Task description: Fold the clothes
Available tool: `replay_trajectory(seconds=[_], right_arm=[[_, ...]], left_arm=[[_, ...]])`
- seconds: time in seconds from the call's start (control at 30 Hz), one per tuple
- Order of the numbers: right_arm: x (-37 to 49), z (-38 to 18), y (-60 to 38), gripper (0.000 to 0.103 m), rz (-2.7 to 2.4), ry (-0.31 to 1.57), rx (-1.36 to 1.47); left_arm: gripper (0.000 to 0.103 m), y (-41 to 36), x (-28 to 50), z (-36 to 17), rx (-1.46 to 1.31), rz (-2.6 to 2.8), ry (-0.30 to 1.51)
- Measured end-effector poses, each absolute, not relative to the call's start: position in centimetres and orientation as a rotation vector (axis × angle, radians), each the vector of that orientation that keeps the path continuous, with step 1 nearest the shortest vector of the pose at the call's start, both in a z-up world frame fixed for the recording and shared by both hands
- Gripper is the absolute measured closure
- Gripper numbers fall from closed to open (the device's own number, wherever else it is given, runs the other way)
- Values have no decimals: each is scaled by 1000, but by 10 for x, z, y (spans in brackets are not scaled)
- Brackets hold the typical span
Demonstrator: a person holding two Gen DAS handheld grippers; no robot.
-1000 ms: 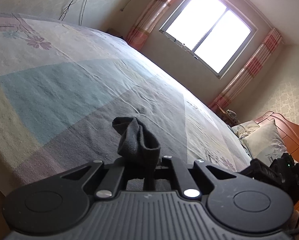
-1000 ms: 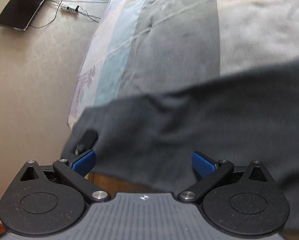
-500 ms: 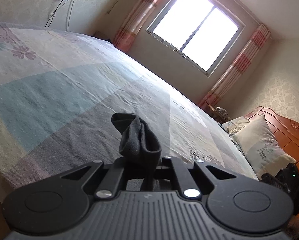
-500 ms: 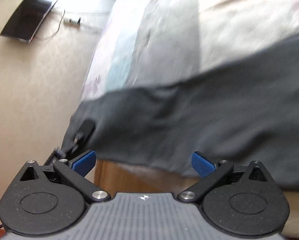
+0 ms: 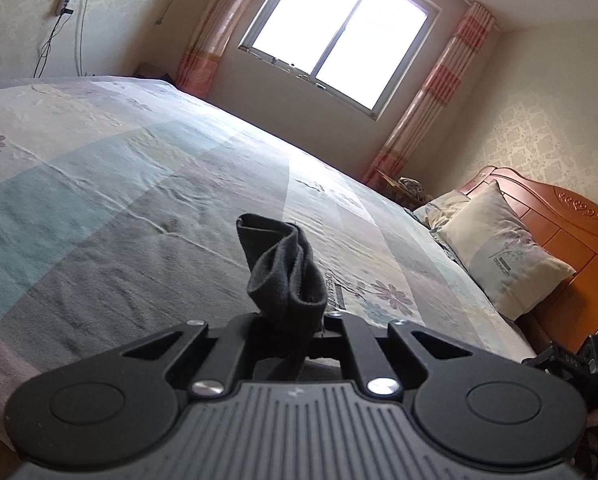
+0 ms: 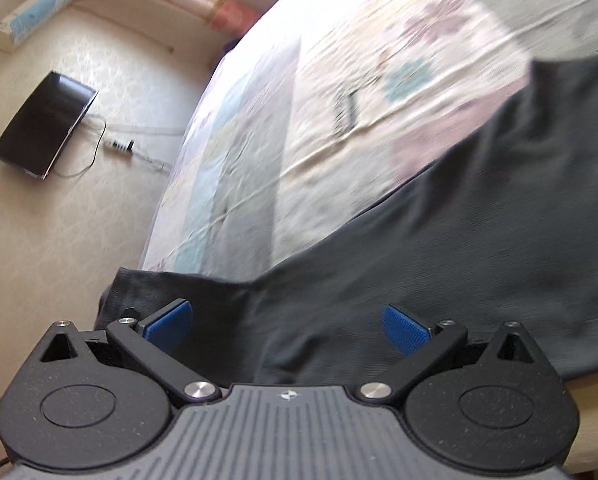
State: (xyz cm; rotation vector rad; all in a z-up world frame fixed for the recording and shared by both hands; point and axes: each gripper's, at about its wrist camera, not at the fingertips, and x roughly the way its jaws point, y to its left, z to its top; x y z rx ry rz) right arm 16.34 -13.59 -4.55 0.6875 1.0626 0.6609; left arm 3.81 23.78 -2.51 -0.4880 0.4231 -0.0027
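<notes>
Left wrist view: a bunched edge of the dark grey garment (image 5: pixel 287 276) stands up out of the left claw (image 5: pixel 295 328), whose jaws are pressed together on the cloth, pinching it. Which kind of garment it is cannot be determined; the fabric looks like a soft, limp knit. The pinched portion is raised above the bed (image 5: pixel 119 208), not lying on it.

Right wrist view: the same dark grey garment (image 6: pixel 439 260) spreads as a broad sheet across the near edge of the bed (image 6: pixel 259 140), sagging in front of the right claw (image 6: pixel 287 322). That claw stands spread, its blue pads (image 6: pixel 403 328) well apart, with cloth lying between and beyond them but nothing gripped. The left claw body is partly visible at the garment's far left corner. The picture is blurred, so seams and hems cannot be read.

Assessment of progress: no neat folded stack is visible in either view. The garment is stretched out and partly lifted, held at one corner only. This condition fits either spreading the piece out ahead of folding, or carrying one edge across in the course of a fold; the pictures do not settle which. Folding is judged incomplete.

Surroundings: patterned bedspread, pillow (image 5: pixel 499 256) against a wooden headboard (image 5: pixel 559 216), window (image 5: pixel 339 28) with striped curtains, wall-mounted television (image 6: pixel 43 124).
</notes>
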Motion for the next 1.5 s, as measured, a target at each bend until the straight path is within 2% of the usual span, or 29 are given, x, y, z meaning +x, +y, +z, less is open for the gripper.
replay_trajectory(seconds=[0.53, 1.17, 1.33, 1.4, 1.5], right_arm=[[158, -64, -213, 0, 560, 1003, 862], [163, -77, -223, 0, 517, 1010, 917], [164, -80, -220, 0, 511, 1021, 913], [164, -81, -218, 0, 509, 1026, 912], [164, -82, -216, 0, 511, 1028, 908]], left_arm=[[96, 159, 72, -28, -366, -82, 545], [95, 137, 98, -56, -370, -119, 657], [76, 131, 99, -55, -377, -161, 659], [71, 128, 99, -52, -372, -183, 646], [70, 126, 100, -44, -358, -203, 635]])
